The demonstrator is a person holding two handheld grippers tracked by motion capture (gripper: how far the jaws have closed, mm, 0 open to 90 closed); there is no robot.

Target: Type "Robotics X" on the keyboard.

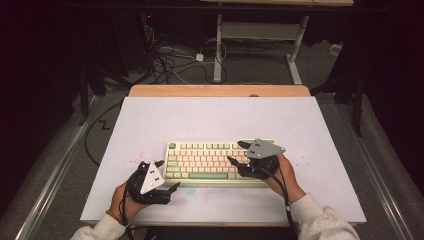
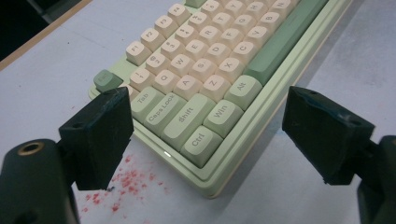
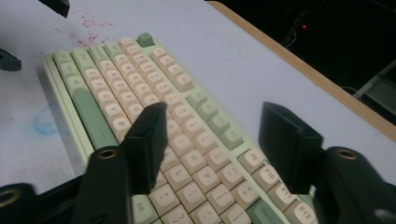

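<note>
My right gripper (image 1: 239, 152) hangs over the right end of the keyboard (image 1: 200, 162), its jaws spread well apart with nothing between them; in the right gripper view the cream keys run away ahead of me under both black jaws, the F-row keys passing beneath my right-hand jaw and the letter rows beneath the left one, and neither pad touches a key. The green space bar (image 3: 91, 116) lies ahead and to the left of that claw, along the near edge of the keyboard. My left gripper (image 1: 167, 176) sits off the keyboard's left near corner, above the white table (image 1: 210, 115), its jaws also wide open and gripping nothing. In the left gripper view that corner sits between my two jaws and just ahead of them, with the Ctrl key (image 2: 201, 145) nearest, Shift and Caps Lock beyond it, and the small green corner key (image 2: 107, 80) just past my left-hand jaw. Red specks (image 2: 125, 183) dot the table below that jaw, beside the keyboard's edge.
</note>
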